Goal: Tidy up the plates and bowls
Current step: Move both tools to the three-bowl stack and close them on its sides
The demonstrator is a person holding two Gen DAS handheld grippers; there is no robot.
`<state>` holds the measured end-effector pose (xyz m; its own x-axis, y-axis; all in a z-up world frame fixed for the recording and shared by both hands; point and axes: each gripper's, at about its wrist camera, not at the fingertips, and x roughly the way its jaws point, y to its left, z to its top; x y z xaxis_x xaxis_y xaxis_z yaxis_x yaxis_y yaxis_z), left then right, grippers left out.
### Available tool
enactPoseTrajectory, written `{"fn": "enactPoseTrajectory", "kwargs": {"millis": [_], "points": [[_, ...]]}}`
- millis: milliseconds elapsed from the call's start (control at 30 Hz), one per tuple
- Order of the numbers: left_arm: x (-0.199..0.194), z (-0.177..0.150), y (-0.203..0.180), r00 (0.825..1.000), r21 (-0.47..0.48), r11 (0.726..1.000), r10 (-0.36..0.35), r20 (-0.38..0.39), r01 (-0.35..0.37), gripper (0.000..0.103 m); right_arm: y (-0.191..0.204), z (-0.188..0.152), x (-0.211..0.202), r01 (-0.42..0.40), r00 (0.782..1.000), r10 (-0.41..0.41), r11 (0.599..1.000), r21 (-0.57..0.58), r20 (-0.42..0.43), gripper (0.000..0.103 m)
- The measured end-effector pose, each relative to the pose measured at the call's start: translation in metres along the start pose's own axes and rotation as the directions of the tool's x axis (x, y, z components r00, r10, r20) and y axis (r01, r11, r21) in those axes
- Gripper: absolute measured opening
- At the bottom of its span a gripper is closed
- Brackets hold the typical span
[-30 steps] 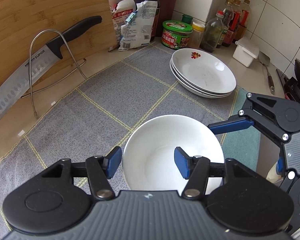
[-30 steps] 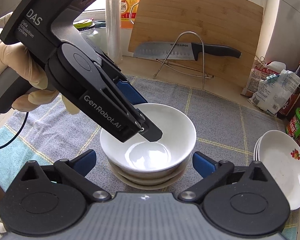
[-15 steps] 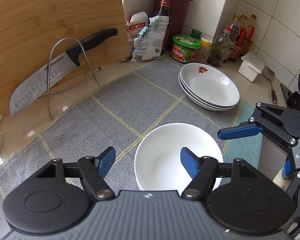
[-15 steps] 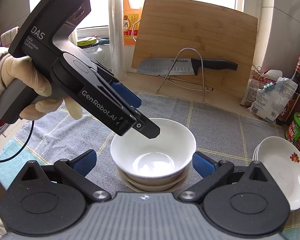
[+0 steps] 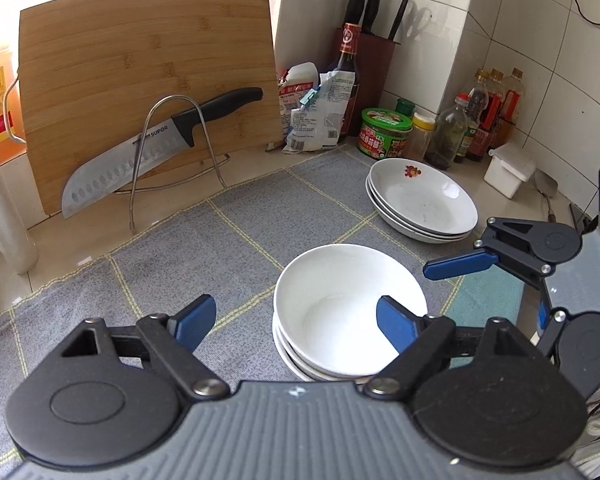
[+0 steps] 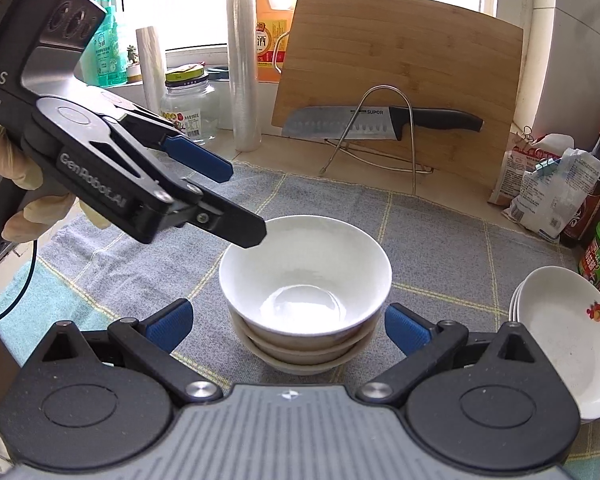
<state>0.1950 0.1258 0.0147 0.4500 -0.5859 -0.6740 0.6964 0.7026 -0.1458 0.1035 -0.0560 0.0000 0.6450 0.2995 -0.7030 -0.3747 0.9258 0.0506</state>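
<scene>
We have two fisheye views, each looking forward and steeply down along its own fingers at the counter from close by. Both share the stacked bowls, the plates and the cutting board, seen from opposite sides.

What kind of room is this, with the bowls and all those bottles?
Most likely a home kitchen counter: a bamboo cutting board with a kitchen knife on a wire rack, sauce bottles against the tiled wall, and stacked bowls on a cloth.
</scene>
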Motion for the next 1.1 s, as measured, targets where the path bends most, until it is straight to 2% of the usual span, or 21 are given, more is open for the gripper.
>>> {"fn": "enactPoseTrajectory", "kwargs": {"millis": [133,267,400,600,900,1100], "points": [[-0.011,-0.016,-0.010,0.999,-0.026,0.998,0.050,0.015,-0.050,0.094,-0.013,-0.014,0.006,-0.019,0.999,0.018,1.000,-0.007,-0.045,0.103],[-0.009,-0.034,-0.021,0.993,-0.059,0.991,0.116,-0.022,-0.117,0.095,-0.023,-0.029,0.018,-0.051,0.994,0.047,0.998,-0.040,-0.097,0.103],[0.005,-0.052,-0.035,0.980,-0.072,0.978,0.191,-0.048,-0.195,0.095,-0.035,-0.040,0.034,-0.072,0.989,0.062,0.995,-0.073,-0.136,0.103],[0.038,-0.070,-0.050,0.964,-0.059,0.967,0.242,-0.109,-0.249,0.095,-0.043,-0.052,0.052,-0.085,0.983,0.059,0.985,-0.147,-0.174,0.103],[0.073,-0.073,-0.045,0.965,-0.038,0.974,0.214,-0.149,-0.222,0.095,-0.049,-0.058,0.053,-0.113,0.981,0.087,0.982,-0.148,-0.172,0.103],[0.084,-0.072,-0.041,0.972,0.021,0.982,0.189,-0.140,-0.188,0.102,-0.049,-0.058,0.054,-0.096,0.983,0.073,0.987,-0.130,-0.171,0.103]]}}
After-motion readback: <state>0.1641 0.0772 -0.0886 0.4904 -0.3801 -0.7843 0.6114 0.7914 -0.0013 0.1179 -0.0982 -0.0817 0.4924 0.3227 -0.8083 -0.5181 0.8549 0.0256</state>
